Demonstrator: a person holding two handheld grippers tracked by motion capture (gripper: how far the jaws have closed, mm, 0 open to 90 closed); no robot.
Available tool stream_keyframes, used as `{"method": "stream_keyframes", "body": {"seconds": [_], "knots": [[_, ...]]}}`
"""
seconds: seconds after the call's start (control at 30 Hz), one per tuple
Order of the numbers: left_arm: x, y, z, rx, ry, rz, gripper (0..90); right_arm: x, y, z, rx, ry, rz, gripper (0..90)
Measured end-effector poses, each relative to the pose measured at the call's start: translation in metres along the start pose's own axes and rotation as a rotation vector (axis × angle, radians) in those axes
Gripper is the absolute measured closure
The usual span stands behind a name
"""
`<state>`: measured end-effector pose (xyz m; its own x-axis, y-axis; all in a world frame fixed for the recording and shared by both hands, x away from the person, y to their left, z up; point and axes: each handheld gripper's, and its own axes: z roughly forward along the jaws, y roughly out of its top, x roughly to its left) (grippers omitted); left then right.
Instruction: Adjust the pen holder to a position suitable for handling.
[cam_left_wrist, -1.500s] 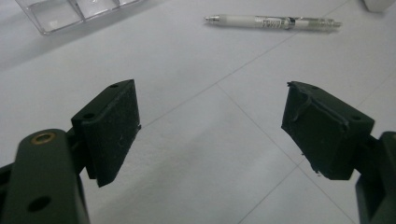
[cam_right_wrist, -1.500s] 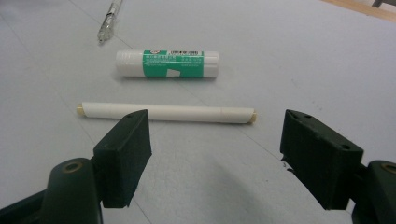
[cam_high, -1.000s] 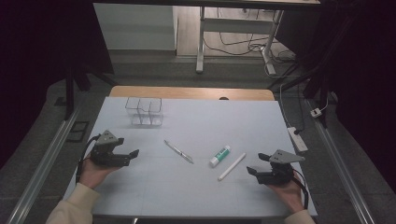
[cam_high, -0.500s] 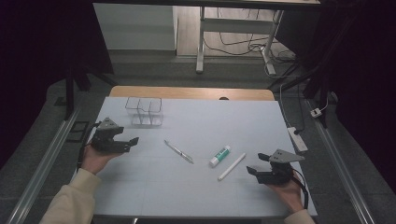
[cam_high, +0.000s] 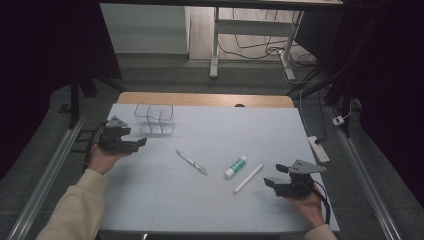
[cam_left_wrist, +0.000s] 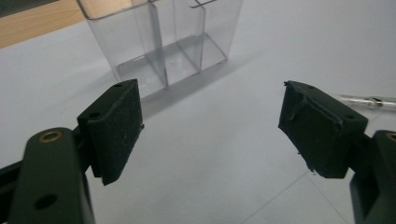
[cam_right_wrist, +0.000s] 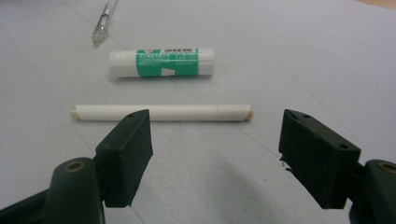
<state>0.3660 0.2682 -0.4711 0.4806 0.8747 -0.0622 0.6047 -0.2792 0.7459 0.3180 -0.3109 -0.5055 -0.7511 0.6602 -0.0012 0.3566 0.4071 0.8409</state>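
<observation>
Left gripper view: left gripper (cam_left_wrist: 212, 126), jaws spread wide, nothing between them, held low over the white table sheet (cam_left_wrist: 261, 56). Ahead of the jaws, near: clear plastic organiser (cam_left_wrist: 163, 42), upright, divided into compartments, all seen bare. Beyond the far pad on the right: clear-barrelled pen (cam_left_wrist: 369, 100), lying flat, only one end visible. Bare sheet between pads and organiser; nothing stands in the way.

Right gripper view: right gripper (cam_right_wrist: 215, 154), jaws likewise wide apart, gripping nothing. Just ahead, lying crosswise to the jaws: white marker (cam_right_wrist: 161, 113), flat on the sheet, untouched. Beyond it, near but apart: glue stick (cam_right_wrist: 161, 62), white with green label, roughly parallel to the marker. Farther still: tip of the clear pen (cam_right_wrist: 103, 23).

High view: left gripper (cam_high: 131, 143) near the table's left edge, just beside the organiser (cam_high: 154, 119), which stands toward the far left corner. Right gripper (cam_high: 276, 176) near the front right corner. Between the two, mid-table: pen (cam_high: 191, 162), glue stick (cam_high: 235, 166), marker (cam_high: 248, 178), each separate from the others. Wooden strip (cam_high: 200, 98) along the far edge. Off the right edge: power strip (cam_high: 318, 149). Open sheet across the front centre and the far right.
</observation>
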Motion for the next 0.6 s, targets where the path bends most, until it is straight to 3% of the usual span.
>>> {"method": "stream_keyframes", "body": {"seconds": [0.6], "knots": [[0.035,0.010,0.010,0.020,0.051,-0.051,26.5,-0.001,-0.001,0.001,0.010,0.001,0.003,25.3]]}}
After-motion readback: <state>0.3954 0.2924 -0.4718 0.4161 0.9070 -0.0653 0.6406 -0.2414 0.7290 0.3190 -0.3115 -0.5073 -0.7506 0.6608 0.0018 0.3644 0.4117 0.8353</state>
